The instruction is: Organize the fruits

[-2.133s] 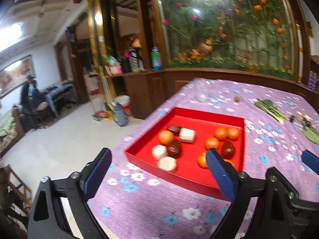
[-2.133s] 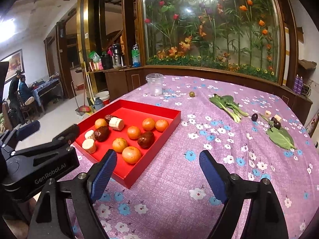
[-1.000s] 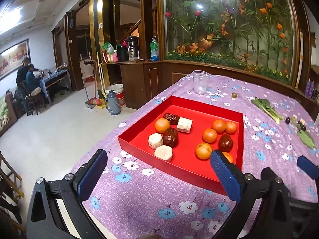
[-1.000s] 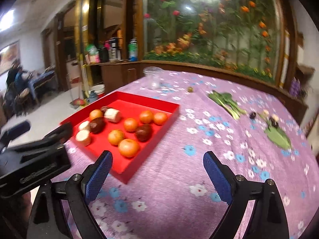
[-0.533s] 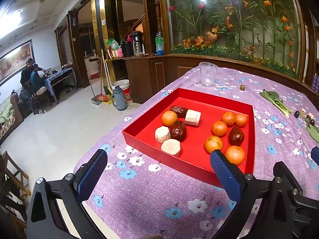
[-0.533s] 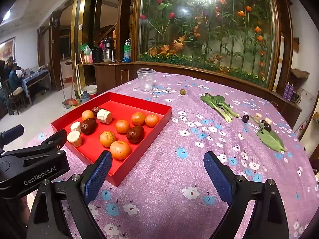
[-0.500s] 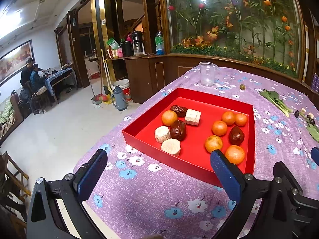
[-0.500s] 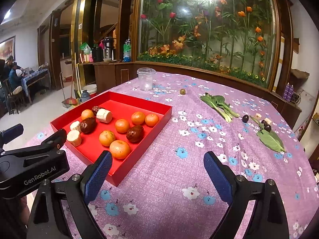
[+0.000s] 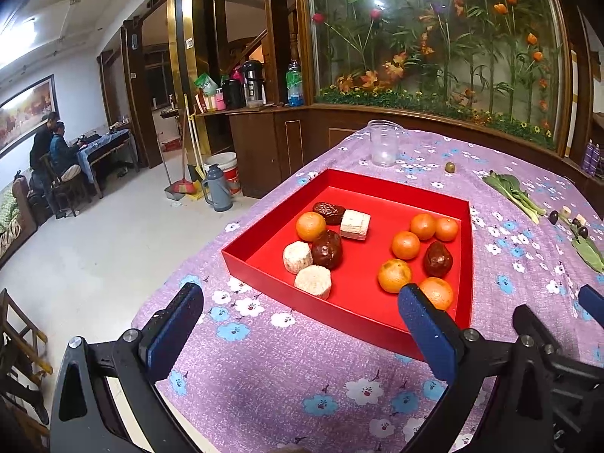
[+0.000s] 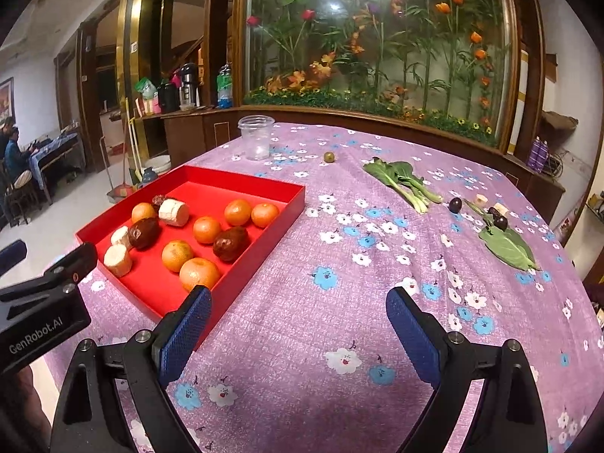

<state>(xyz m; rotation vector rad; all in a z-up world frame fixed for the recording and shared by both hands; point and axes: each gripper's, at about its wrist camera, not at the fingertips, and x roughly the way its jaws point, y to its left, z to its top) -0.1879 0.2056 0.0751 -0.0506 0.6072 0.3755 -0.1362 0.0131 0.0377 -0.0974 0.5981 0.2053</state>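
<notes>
Left wrist view is showing the left gripper [image 9: 298, 324] hanging over the near edge of the table, jaws spread wide and holding nothing; the right gripper [image 10: 298, 321] is likewise standing wide open and empty above the purple floral tablecloth [image 10: 339, 302]. Sitting toward the table's left edge, the red tray [image 9: 381, 185] is carrying six oranges [image 9: 405, 245], three dark dates [image 9: 327, 249] and three pale cut pieces [image 9: 313, 281], their kind not determinable. Five oranges and one date are grouping at the tray's right side, while one orange is lying mixed with the pale pieces and two dates at its left. This layout is fitting either a sort under way or one being finished, so no specific move is being prescribed. Judged advice: any pick should be closing squarely on a single fruit, avoiding neighbours that are touching. Outside the tray are lying one small green fruit [image 10: 328, 157], a plastic cup [image 10: 256, 136], leafy greens [image 10: 400, 179] and small dark fruits [image 10: 455, 205].
</notes>
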